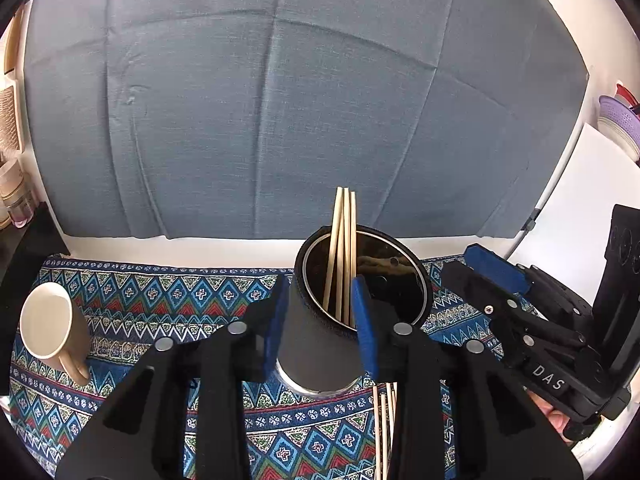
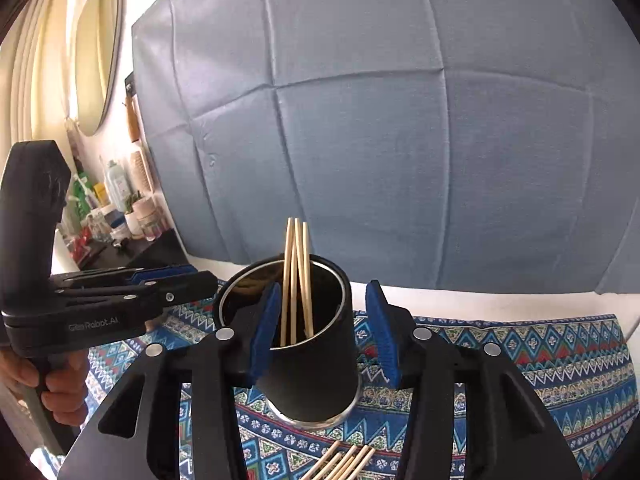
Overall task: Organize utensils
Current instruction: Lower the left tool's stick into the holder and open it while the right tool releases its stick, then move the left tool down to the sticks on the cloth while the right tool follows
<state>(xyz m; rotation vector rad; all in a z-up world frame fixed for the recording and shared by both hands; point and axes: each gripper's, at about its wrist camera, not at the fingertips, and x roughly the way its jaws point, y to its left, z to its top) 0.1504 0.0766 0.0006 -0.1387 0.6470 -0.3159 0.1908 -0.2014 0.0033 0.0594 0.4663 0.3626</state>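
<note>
A black cylindrical holder (image 1: 320, 344) (image 2: 316, 364) stands on the patterned cloth (image 1: 160, 292) (image 2: 540, 344) with three wooden chopsticks (image 1: 342, 252) (image 2: 296, 280) upright in it. My left gripper (image 1: 322, 320) is open, its blue pads on either side of the holder's near wall. My right gripper (image 2: 324, 328) is open, straddling the holder from the other side, and shows at the right of the left wrist view (image 1: 500, 276). Several loose chopsticks (image 1: 384, 428) (image 2: 344, 462) lie on the cloth in front of the holder.
A beige mug (image 1: 50, 328) stands on the cloth at the left. A blue-grey fabric backdrop (image 1: 280, 100) hangs behind the white table. Bottles and jars (image 2: 116, 208) crowd a shelf far left. A stack of colanders (image 1: 618, 120) sits far right.
</note>
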